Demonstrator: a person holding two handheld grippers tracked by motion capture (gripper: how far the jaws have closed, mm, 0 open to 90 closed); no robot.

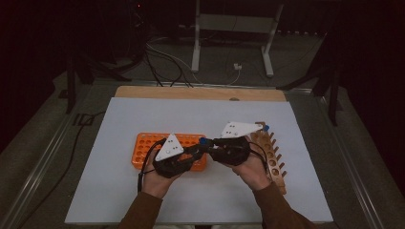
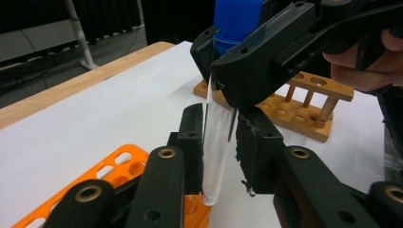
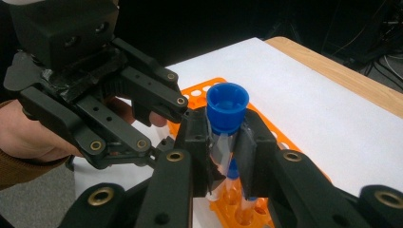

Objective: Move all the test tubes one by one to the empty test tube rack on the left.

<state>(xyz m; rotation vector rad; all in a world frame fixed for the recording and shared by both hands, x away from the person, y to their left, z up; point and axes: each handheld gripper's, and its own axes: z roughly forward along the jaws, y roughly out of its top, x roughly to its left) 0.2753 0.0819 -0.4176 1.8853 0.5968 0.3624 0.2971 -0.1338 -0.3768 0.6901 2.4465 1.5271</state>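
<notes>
A clear test tube with a blue cap hangs upright between both grippers, just above the right end of the orange tube rack. My right gripper is shut on the tube right under the cap. My left gripper grips the same tube lower down, its pads pressed on the glass from both sides. In the high view the left gripper and the right gripper meet tip to tip over the rack. The tube's rounded bottom is free and shows no liquid.
A wooden tube rack lies to the right, behind my right hand. Another blue-capped tube stands in the orange rack below the held one. White mat covers the table, with a wooden edge at the back.
</notes>
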